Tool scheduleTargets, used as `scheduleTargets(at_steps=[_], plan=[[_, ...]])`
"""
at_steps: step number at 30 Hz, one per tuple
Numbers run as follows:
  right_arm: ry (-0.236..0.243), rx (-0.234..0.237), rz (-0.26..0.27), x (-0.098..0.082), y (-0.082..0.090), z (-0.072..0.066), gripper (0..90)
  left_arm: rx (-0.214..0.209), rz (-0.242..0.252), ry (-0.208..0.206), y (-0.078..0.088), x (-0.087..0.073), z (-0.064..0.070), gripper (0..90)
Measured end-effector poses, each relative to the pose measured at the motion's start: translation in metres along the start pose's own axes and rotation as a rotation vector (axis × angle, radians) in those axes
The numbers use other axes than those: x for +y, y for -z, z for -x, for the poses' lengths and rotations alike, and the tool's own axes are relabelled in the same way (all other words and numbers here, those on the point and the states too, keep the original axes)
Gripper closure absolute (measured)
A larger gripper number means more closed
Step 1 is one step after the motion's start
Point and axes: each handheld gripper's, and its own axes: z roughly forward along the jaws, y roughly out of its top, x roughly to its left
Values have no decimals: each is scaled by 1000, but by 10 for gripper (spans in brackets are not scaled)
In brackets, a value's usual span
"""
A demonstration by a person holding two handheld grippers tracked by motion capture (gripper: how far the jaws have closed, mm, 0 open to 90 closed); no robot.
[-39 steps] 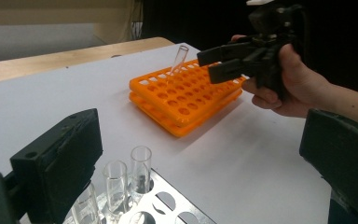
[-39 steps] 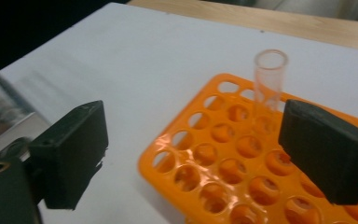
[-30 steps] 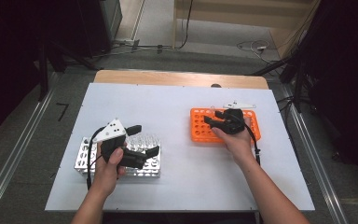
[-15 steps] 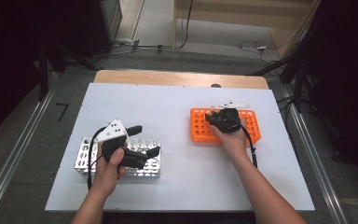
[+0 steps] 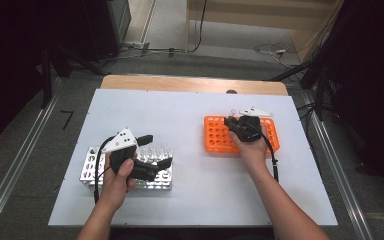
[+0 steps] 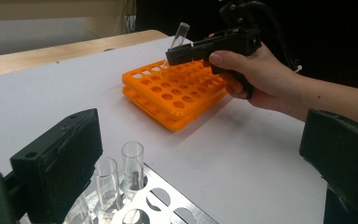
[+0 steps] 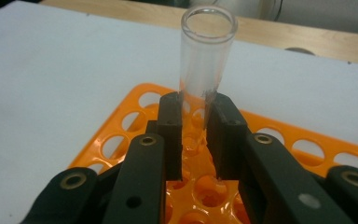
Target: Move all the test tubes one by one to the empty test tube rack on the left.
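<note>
Nearest us, our left gripper hovered wide open over the perforated metal tube rack, steadying nothing. Beyond that rack, our right gripper had just clamped the clear glass test tube, upright in the orange plastic rack, likely for lifting.

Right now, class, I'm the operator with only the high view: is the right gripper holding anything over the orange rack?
Observer: Yes. The right gripper, whose jaws have just been closing, is shut on a clear test tube.
Operator: Is it upright?
Observer: Tilted, in the left gripper view, lower end at the orange rack's top.
Operator: What's under the left gripper?
Observer: Open-topped glass tubes standing in a metal rack.
</note>
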Motion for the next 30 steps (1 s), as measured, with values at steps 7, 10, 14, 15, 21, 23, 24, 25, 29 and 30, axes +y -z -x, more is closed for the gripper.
scheduleTargets(at_steps=[7,10,14,15,21,23,24,25,29,30], plan=[[14,49,53,5,24,-2,741,4,9,-3,0,1,2,0],[34,65,64,3,34,-6,741,0,8,-3,-1,1,3,0],[62,99,67,0,46,-12,741,-2,5,-13,-3,1,5,0],[68,108,65,-2,49,-14,741,-4,7,-12,-4,1,6,0],[105,160,69,-10,66,-26,741,-13,-2,-23,-6,1,9,0],[113,178,70,-13,72,-31,740,-19,-1,-27,-6,1,10,0],[119,185,70,-14,75,-33,741,-20,-1,-30,-7,1,11,0],[123,192,68,-16,77,-35,741,-26,0,-32,-7,1,12,0],[145,219,66,-21,88,-43,741,-39,-3,-42,-10,1,15,0],[149,227,62,-23,90,-44,741,-46,-2,-44,-11,1,15,0]])
